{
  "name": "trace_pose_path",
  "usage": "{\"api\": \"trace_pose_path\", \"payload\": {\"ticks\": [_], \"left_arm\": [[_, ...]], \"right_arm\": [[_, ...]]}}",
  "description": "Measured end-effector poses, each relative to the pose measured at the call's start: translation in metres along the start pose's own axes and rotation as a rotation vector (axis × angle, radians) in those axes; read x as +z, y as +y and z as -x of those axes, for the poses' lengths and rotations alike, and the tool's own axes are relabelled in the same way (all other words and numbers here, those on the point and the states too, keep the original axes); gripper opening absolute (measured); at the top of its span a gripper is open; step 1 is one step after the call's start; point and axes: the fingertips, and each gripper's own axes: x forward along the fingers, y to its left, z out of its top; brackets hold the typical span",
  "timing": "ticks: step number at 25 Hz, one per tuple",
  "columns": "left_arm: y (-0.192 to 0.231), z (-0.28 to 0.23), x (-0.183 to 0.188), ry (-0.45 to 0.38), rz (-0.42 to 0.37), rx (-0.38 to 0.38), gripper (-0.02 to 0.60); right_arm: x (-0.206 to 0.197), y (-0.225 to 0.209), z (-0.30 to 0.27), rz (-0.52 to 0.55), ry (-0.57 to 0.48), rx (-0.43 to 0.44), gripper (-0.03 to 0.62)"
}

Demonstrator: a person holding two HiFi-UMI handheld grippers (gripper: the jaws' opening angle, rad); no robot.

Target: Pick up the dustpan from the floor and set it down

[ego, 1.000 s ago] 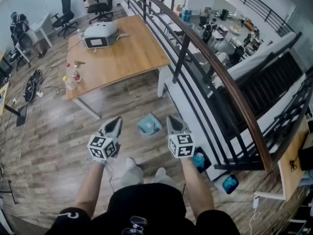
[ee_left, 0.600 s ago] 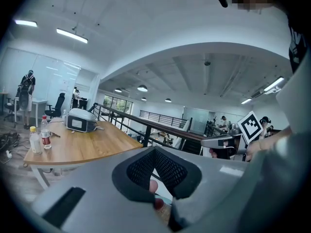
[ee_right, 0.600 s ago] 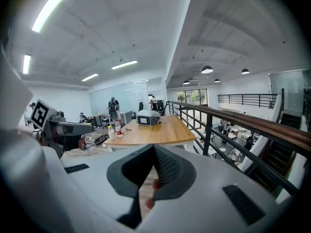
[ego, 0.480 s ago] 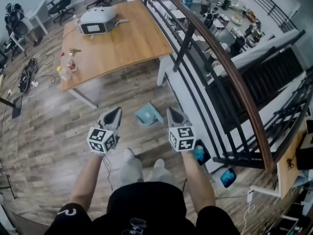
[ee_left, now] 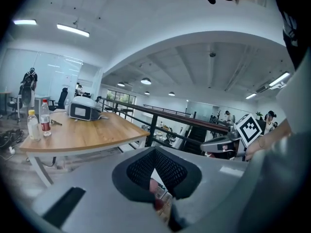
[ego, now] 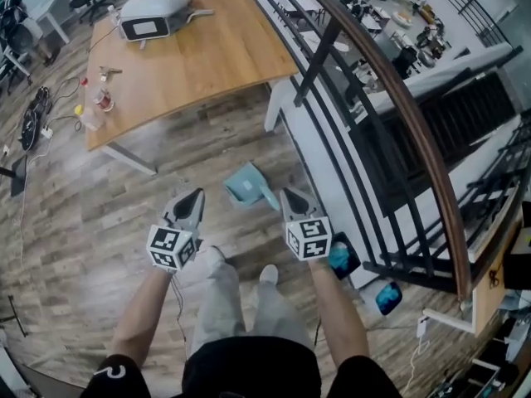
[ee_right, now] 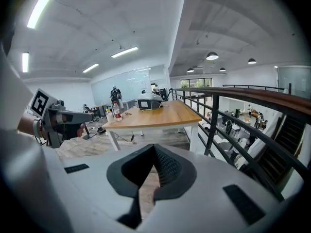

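Teal dustpan (ego: 246,186) lies ahead, handle toward our nearer right gripper (ego: 292,195); it and left gripper (ego: 192,198) both pressed together, empty.

One dustpan (ego: 249,186), two grippers (ego: 196,196) (ego: 291,194), one table (ego: 207,56)

We have brought both grippers forward and lower. The left gripper (ego: 192,199) and the right gripper (ego: 292,197) now flank the dustpan (ego: 246,184) more closely than a second ago, with its handle near the right one's tip. Our feet have stepped ahead on the floor (ego: 99,222). In the head view the table (ego: 199,56) has slid toward the upper edge.
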Motion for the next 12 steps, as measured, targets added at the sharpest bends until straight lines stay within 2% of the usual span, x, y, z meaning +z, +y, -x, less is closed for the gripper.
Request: {"api": "trace_pose_path", "payload": {"ticks": [5, 7, 12], "left_arm": [[0.001, -0.029, -0.042, 0.041, -0.010, -0.042, -0.005], [0.001, -0.039, -0.055, 0.052, -0.013, -0.059, -0.005], [0.012, -0.055, -0.084, 0.067, 0.006, -0.077, -0.005]], "right_arm": [[-0.045, -0.006, -0.038, 0.008, 0.048, 0.027, 0.003], [-0.060, -0.007, -0.052, 0.010, 0.062, 0.039, 0.088], [-0.097, -0.007, -0.091, 0.029, 0.131, 0.066, 0.200]]}}
